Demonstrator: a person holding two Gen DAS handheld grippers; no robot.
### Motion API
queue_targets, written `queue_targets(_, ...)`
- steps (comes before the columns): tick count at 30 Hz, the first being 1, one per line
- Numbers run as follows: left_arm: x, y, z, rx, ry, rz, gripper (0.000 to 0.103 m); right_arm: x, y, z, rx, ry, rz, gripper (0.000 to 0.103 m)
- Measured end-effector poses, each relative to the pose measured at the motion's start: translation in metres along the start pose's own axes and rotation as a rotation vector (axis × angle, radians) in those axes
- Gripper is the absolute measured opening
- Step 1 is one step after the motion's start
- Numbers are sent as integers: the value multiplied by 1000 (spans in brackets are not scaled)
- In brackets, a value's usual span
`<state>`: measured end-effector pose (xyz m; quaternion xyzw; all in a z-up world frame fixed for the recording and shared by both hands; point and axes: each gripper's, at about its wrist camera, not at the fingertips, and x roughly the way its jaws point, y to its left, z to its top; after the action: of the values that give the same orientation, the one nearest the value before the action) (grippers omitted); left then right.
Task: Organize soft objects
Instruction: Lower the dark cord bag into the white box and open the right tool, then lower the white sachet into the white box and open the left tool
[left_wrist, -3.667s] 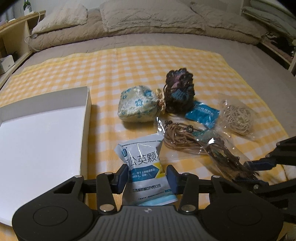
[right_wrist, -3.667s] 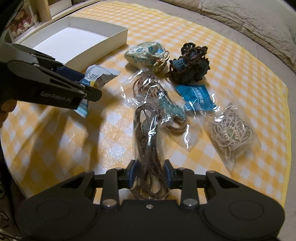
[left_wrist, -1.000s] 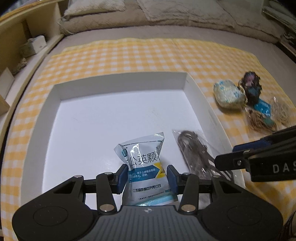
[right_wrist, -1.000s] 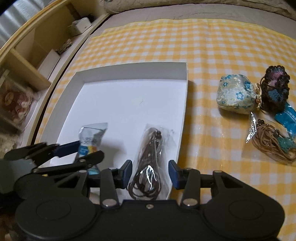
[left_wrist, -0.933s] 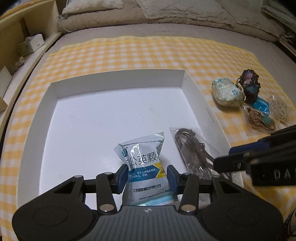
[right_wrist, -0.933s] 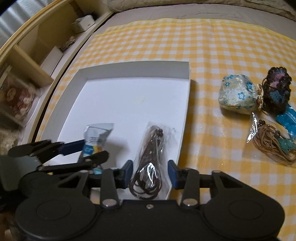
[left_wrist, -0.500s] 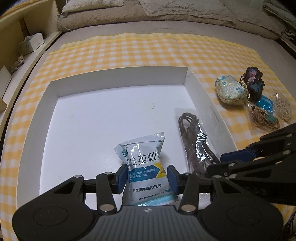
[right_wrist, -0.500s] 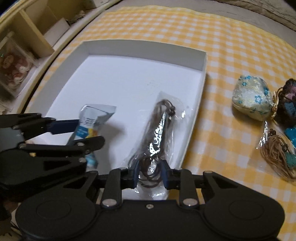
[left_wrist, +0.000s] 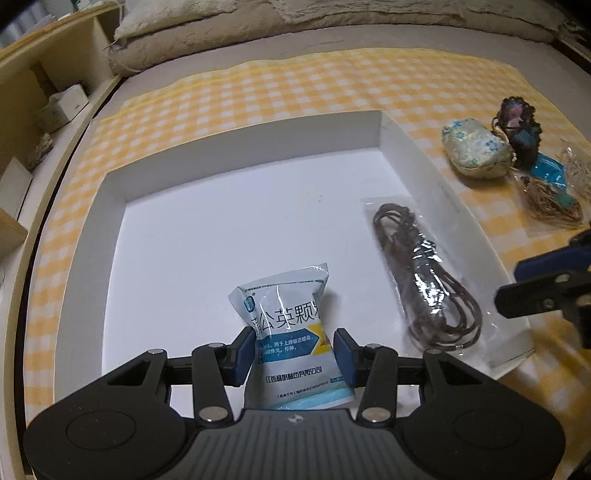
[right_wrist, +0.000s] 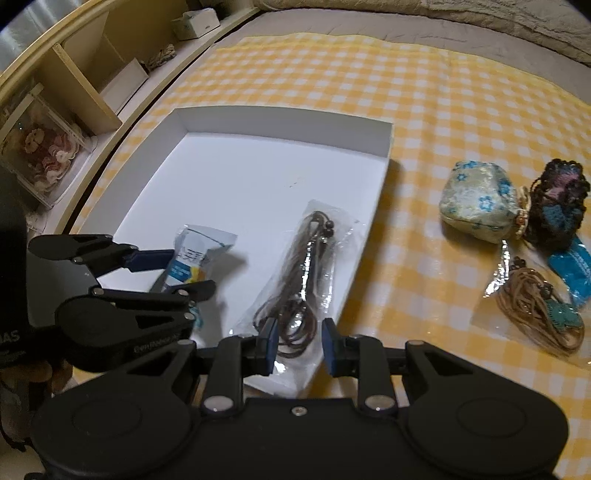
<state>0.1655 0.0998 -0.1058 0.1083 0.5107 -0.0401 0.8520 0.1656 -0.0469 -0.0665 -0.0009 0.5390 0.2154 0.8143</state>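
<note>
A white open box (left_wrist: 380, 129) (right_wrist: 389, 140) lies on the yellow checked cloth. My left gripper (left_wrist: 293, 350) (right_wrist: 192, 271) is shut on a white-and-blue sachet (left_wrist: 288, 306) (right_wrist: 192, 251), held over the near part of the box floor. A clear bag of brown cord (left_wrist: 417, 258) (right_wrist: 310, 258) lies along the box's right side. My right gripper (right_wrist: 298, 345) (left_wrist: 508, 286) is at the bag's near end by the box's near right corner. Its jaws stand narrow, with the cord loops between the pads.
To the right of the box on the cloth (right_wrist: 406, 92) lie a floral pouch (right_wrist: 476, 206), a dark crocheted pouch (right_wrist: 557, 199), a blue packet (right_wrist: 572, 269) and a bag of tan cord (right_wrist: 535, 317). Wooden shelves (right_wrist: 74, 81) run along the left. Pillows (left_wrist: 332, 18) lie beyond.
My right gripper went from open over the cord bag to shut on its near end, and that end swung a little to the right. The left gripper kept its hold on the sachet.
</note>
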Motion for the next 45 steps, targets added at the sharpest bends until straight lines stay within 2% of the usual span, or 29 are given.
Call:
queue_targets(13,0,-13,2,-29,-5,-103,49,-15,-4,-8,4,-30,3,27)
queue_targets(15,1,-16,3,-18,-12,-104,53,-14,-1,-7,10,-35,-2,28)
queue_targets(16,2,-18,3,-15,-14,-102,60,-15,0,-8,12,-37,-3,28)
queue_targets(18,2,-19,5,-13,-20,-106,63,-17,-1,-9,14,-42,-7,28)
queue_targets(20,3,-19,7,-24,-20,-111,71,-17,-1,-10,19,-45,-11,30)
queue_targets(28,-20,-12,9,-86,-63,-114,80,-20,-4,-11,35,-57,-21,34)
queue_targets(33,-39,-6,9,-127,-111,-90,86,-31,-2,-12,12,-101,-30,48)
queue_targets(41,-67,0,11,-168,-205,-50,98,-61,-12,-14,-18,-222,-92,83)
queue_targets(45,-79,-2,14,-176,-251,-43,103,-81,-22,-16,-32,-296,-135,96)
